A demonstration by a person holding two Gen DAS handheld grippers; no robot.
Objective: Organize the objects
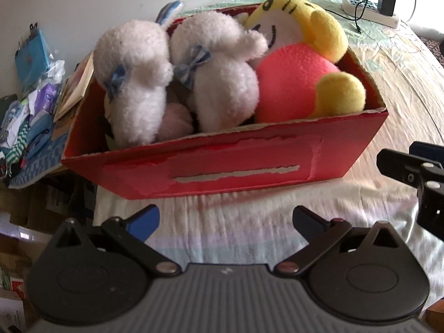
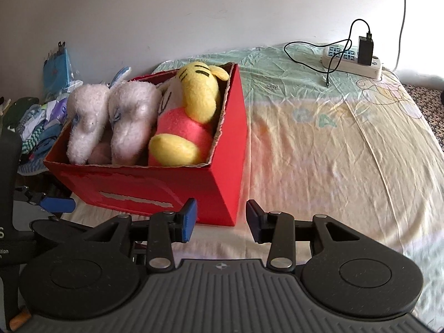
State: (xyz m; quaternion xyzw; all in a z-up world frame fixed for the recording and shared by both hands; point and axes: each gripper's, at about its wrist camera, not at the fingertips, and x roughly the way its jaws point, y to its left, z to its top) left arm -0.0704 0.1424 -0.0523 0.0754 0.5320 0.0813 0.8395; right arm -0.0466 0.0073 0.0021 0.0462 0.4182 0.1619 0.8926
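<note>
A red cardboard box (image 1: 227,166) (image 2: 155,191) stands on the bed, packed with plush toys. Two white plush animals (image 1: 133,83) (image 2: 86,122) with blue bows lean side by side at its left. A yellow and pink plush tiger (image 1: 299,83) (image 2: 191,116) fills its right half. A small pink plush (image 1: 177,119) lies low between the white ones. My left gripper (image 1: 226,222) hangs open just in front of the box's near wall, holding nothing. My right gripper (image 2: 222,222) is open and empty at the box's near right corner. The left gripper's blue fingertip (image 2: 57,204) shows at the right wrist view's left edge.
A pale patterned bedsheet (image 2: 333,152) covers the bed to the right of the box. A white power strip (image 2: 352,61) with a black charger and cable lies at the far right by the wall. A heap of clothes and bags (image 1: 30,105) sits left of the box.
</note>
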